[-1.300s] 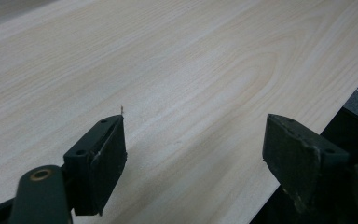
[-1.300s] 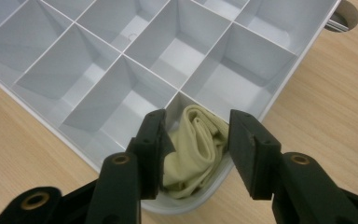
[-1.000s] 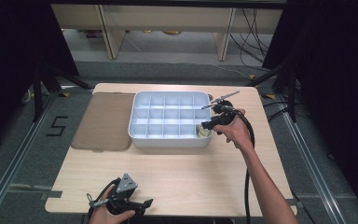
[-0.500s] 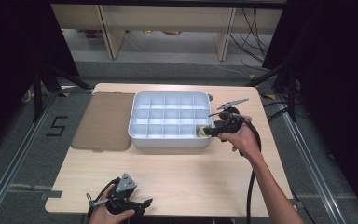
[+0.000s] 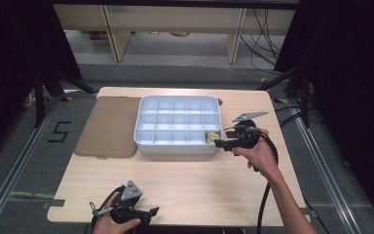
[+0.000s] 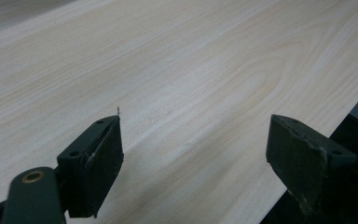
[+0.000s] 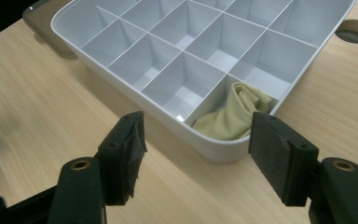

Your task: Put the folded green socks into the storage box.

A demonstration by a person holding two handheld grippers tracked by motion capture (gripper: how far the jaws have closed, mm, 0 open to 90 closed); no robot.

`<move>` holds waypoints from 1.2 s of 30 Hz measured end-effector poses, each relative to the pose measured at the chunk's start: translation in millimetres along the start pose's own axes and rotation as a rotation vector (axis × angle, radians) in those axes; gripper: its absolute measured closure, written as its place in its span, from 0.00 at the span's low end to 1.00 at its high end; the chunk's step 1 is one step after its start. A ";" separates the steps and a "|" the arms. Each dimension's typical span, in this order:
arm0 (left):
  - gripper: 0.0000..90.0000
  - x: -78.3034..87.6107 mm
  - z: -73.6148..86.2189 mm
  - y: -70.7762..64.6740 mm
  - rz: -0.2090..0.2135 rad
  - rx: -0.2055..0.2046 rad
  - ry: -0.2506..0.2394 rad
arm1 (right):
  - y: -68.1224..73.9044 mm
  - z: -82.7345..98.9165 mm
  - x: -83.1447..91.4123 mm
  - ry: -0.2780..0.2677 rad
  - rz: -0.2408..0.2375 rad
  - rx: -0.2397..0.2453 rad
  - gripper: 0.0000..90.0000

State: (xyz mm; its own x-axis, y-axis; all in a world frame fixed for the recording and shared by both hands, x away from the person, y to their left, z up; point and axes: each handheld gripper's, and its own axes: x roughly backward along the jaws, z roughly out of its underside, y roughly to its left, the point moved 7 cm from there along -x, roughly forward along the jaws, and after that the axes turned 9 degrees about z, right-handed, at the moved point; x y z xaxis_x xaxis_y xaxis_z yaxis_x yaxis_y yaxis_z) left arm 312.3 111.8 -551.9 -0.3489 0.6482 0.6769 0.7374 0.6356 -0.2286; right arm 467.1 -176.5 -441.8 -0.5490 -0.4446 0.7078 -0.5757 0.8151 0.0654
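Observation:
A white compartment tray (image 5: 175, 148) sits at the middle of the wooden table. A pale yellow folded cloth (image 5: 212, 135) lies in its near right corner compartment (image 7: 235, 116). My right gripper (image 5: 219, 143) hovers just outside that corner of the tray (image 7: 219, 151). It (image 7: 198, 135) is open, its jaws have just been opening, and nothing is between them. My left gripper (image 5: 148, 212) rests at the table's near edge. In the left gripper view it (image 6: 193, 140) stands open over bare wood.
A flat brown lid (image 5: 109, 126) lies against the tray's left side. A round cable hole (image 7: 352, 30) is in the tabletop beyond the tray's far right corner. Bare wood lies between the tray and the near edge. The right gripper's cable trails off the front.
My right gripper has drawn back to the right, away from the corner compartment, with its jaws wider; the cloth stays in the tray. The left gripper has not moved.

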 end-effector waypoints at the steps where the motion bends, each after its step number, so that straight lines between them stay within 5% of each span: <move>1: 0.20 0.2 0.0 -0.2 0.004 -0.002 0.001 | 2.3 5.2 2.5 -0.004 -0.004 -0.022 0.41; 4: 0.20 -0.8 0.2 -1.1 0.002 0.020 -0.006 | 2.4 10.6 5.1 -0.023 -0.006 -0.010 0.40; 14: 0.20 0.3 0.3 0.0 0.002 0.002 0.001 | 11.2 30.4 10.2 -0.039 -0.007 0.012 0.34; 26: 0.20 -1.0 0.2 -0.8 -0.002 0.007 -0.002 | 19.5 57.5 15.1 -0.037 -0.035 -0.010 0.26; 28: 0.20 -2.0 0.4 -2.3 0.015 0.016 -0.004 | 18.2 60.6 14.5 -0.049 -0.053 0.019 0.24; 36: 0.20 0.0 0.4 -1.5 0.007 0.007 -0.002 | 17.9 74.7 15.7 -0.046 -0.028 0.008 0.24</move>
State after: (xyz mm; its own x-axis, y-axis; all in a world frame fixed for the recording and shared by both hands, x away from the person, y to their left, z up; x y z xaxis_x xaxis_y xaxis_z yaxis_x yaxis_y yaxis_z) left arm 311.0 111.0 -551.9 -0.3448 0.6531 0.6742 0.7356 0.6342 -0.2381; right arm 403.0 -196.6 -482.0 -0.5594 -0.4840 0.6729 -0.5958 0.7992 0.0796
